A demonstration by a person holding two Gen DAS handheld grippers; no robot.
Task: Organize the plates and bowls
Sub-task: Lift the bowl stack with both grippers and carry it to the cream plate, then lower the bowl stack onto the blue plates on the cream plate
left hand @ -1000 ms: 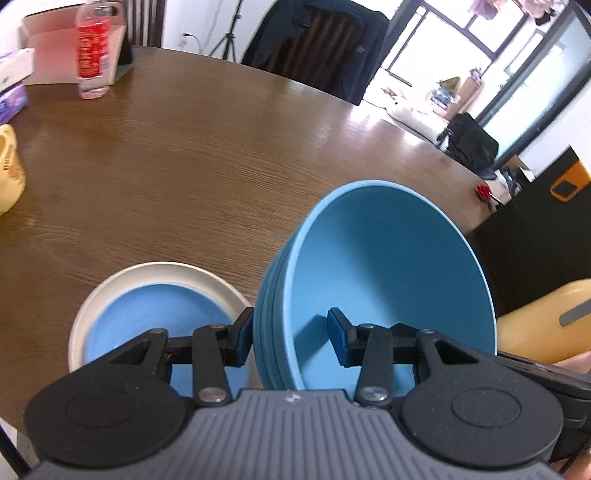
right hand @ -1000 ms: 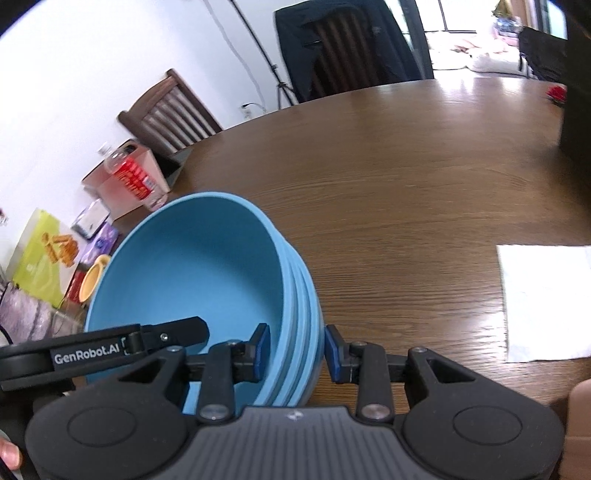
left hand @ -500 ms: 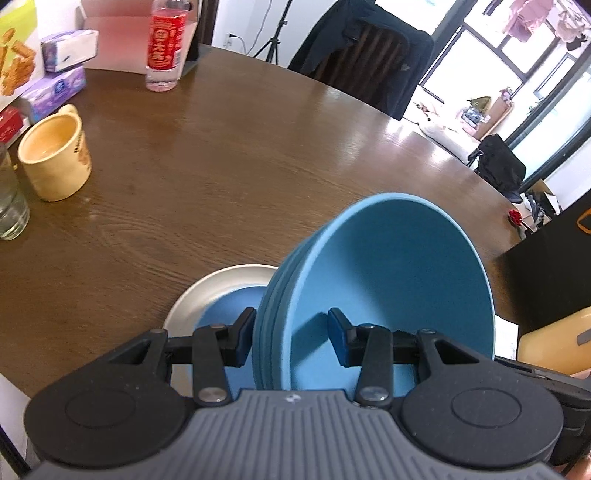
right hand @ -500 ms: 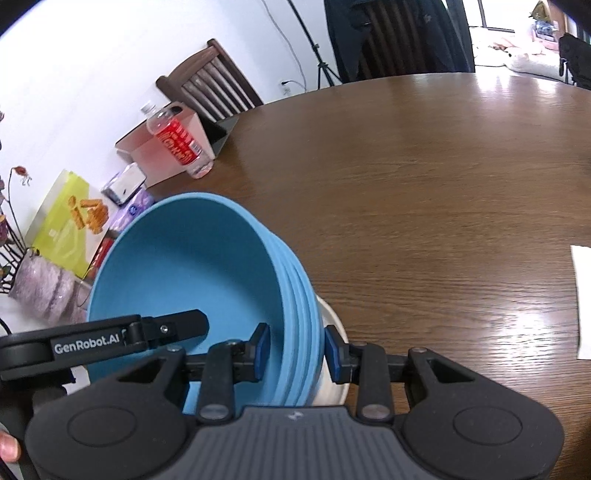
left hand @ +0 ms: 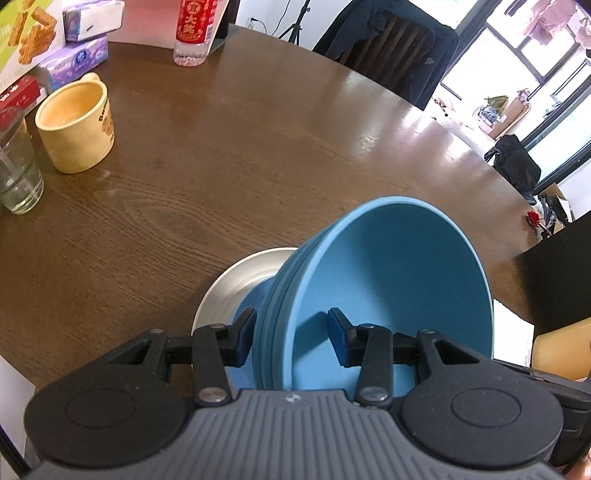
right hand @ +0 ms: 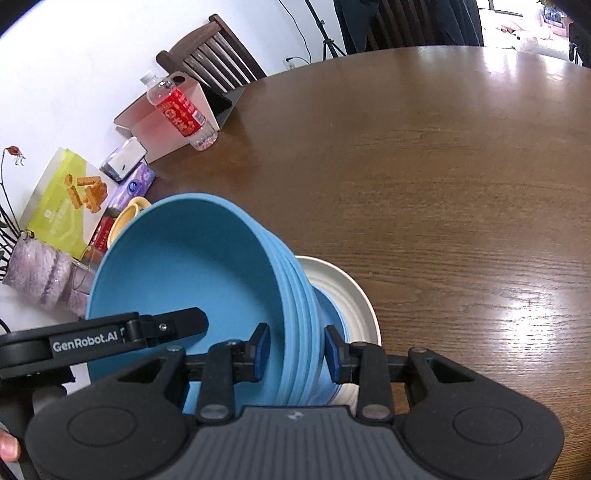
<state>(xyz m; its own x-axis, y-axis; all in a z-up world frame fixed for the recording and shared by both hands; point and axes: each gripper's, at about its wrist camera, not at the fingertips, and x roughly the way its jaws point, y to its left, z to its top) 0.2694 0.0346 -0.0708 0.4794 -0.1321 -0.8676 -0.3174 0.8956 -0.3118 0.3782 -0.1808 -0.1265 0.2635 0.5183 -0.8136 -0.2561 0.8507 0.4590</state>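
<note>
A stack of several nested blue bowls (left hand: 388, 288) (right hand: 192, 266) hangs tilted just above a white plate with a blue centre (left hand: 236, 280) (right hand: 351, 295) on the brown round table (left hand: 221, 166). My left gripper (left hand: 291, 341) is shut on the stack's rim on one side, with one pad inside the top bowl and one on the outside. On the opposite rim, my right gripper (right hand: 297, 350) is shut the same way. The left gripper's arm (right hand: 110, 336) shows across the bowl in the right wrist view. The stack hides most of the plate.
A yellow mug (left hand: 74, 125) and a water glass (left hand: 16, 173) stand at the left. Behind them are tissue packs (left hand: 74, 59), a snack box and a red-labelled bottle (left hand: 194, 29) (right hand: 181, 110). A white napkin (left hand: 513, 332) lies right of the bowls. Chairs stand past the far edge.
Both grippers carried the bowl stack sideways and slightly down. The plate, earlier beside the stack, now lies under it. The mug and glass have come into view.
</note>
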